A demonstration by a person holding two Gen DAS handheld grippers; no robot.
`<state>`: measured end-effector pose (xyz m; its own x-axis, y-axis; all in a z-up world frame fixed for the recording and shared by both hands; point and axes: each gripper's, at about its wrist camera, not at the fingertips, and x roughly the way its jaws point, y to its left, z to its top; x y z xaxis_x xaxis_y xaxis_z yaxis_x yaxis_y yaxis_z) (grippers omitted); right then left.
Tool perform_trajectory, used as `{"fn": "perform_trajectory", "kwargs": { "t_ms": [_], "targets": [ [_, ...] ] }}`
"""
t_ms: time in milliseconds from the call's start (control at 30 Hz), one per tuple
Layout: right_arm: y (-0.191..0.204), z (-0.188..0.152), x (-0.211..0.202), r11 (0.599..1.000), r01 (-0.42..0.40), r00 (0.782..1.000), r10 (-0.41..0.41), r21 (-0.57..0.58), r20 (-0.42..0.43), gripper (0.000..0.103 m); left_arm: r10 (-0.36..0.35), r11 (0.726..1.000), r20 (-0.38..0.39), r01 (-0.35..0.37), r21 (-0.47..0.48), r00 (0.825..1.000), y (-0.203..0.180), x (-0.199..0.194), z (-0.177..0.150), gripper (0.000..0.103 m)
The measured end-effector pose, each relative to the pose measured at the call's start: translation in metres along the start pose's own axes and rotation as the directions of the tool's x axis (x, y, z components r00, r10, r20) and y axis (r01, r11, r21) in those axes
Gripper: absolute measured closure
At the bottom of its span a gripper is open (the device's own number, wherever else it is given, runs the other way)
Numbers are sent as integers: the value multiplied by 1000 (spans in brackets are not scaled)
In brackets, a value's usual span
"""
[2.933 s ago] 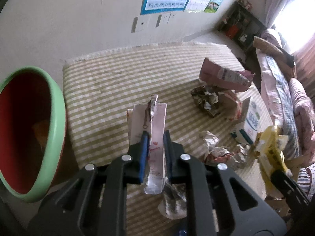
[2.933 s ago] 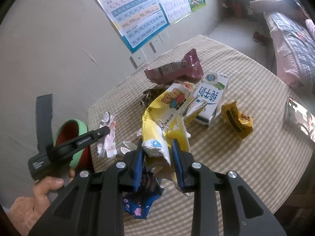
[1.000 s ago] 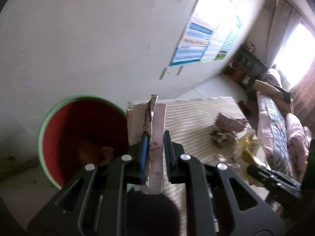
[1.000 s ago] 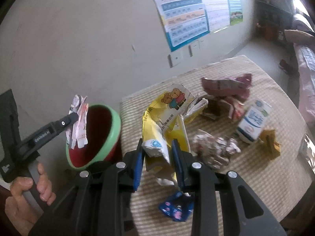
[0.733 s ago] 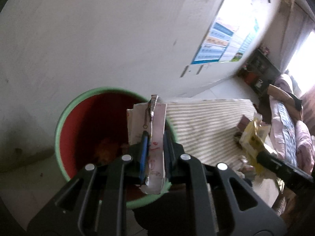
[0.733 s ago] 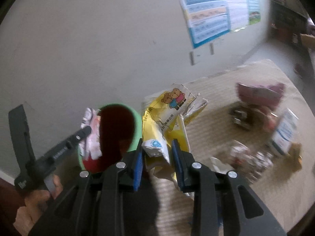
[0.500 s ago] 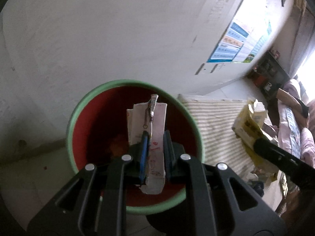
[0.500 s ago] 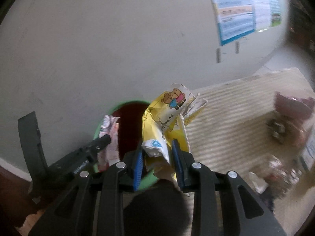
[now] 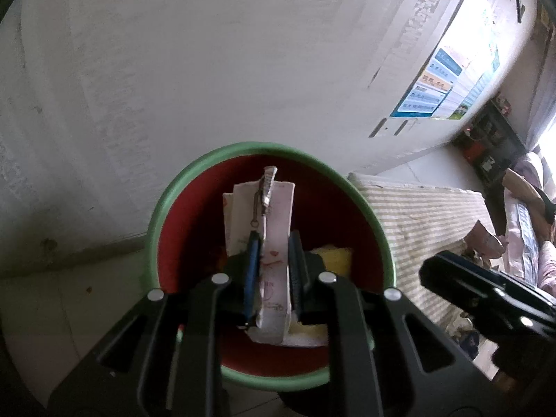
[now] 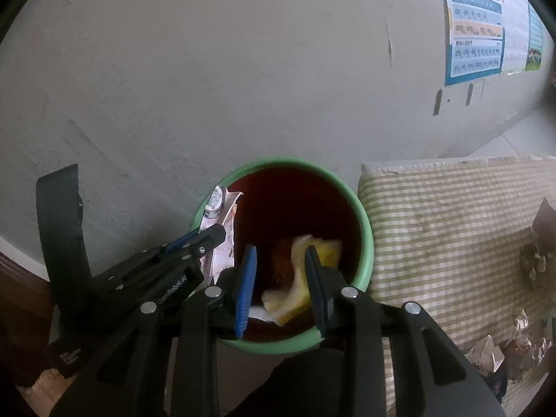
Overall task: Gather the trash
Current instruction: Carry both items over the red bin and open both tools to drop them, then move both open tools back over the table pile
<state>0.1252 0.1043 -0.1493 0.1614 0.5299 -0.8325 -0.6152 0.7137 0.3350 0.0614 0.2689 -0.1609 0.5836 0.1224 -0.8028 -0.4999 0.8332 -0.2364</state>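
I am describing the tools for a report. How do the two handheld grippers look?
Both look alike. The left gripper and the right gripper have matte black, angular plastic bodies with cut-out openings, round silver screw heads, and thin ribbed blue pads inside the fingers. White lettering, too small to read, marks one side. No cables show.

- Right gripper point(image 10: 281, 279) jaws opening over the green-rimmed bin point(image 10: 365, 239); yellow wrapper point(image 10: 302, 278) loose between them.
- Left gripper point(image 10: 212, 236) grips a pink wrapper point(image 10: 222, 229).

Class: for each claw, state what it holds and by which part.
Left claw: pink wrapper, gripped by its lower half. Right claw: opening, yellow wrapper dropping free.
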Motion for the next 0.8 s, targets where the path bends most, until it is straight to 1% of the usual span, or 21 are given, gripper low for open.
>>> {"fn": "perform_trajectory", "kwargs": {
  "t_ms": [33,67,100,167,200,333,433,500,567,667,700,767,800],
  "targets": [
    [0,0,-1,1000,1,1000,-1,2,5,73,1,1000,-4,-1,-4,1000,-1,1,1,85],
    [-1,1,-3,1000,1,1000,-1,4,7,73,3,1000,-9,-3,-6,1000,-1,2,1,75],
    [-4,0,-3,1000,0,1000,0,8,8,73,12,1000,-8,-12,-9,1000,-1,2,1,56],
    [-6,-2,-10,1000,-2,1000,1,20,15,73,25,999,20,-25,-23,999,1,-3,1,39],
    [-7,-4,-15,1000,1,1000,-1,29,19,73,32,999,31,-31,-30,999,1,-5,0,35],
    [-15,-17,-37,998,6,999,-8,61,35,72,28,999,17,-28,-35,999,-4,-6,-2,35],
    [-29,-33,-58,995,23,998,-28,93,51,72,10,1000,13,-10,-21,1000,-16,-8,-5,35],
    [-44,-45,-73,991,48,997,-55,123,55,72,-8,1000,10,8,-6,1000,-25,-9,-7,35],
    [-58,-54,-85,986,83,994,-92,146,54,72,-29,999,10,29,22,1000,-41,-12,-11,35],
    [-91,-76,-105,965,172,982,-184,197,42,73,-66,995,8,65,77,998,-69,-17,-16,35],
    [-108,-87,-115,951,205,975,-220,231,38,73,-77,993,6,76,94,997,-79,-18,-18,35],
    [-130,-101,-127,932,235,966,-255,276,37,73,-104,986,-8,104,127,995,-100,-20,-24,35],
    [-144,-109,-133,915,261,958,-284,307,35,72,-119,982,-21,120,145,993,-111,-20,-28,35]
  ]
}}
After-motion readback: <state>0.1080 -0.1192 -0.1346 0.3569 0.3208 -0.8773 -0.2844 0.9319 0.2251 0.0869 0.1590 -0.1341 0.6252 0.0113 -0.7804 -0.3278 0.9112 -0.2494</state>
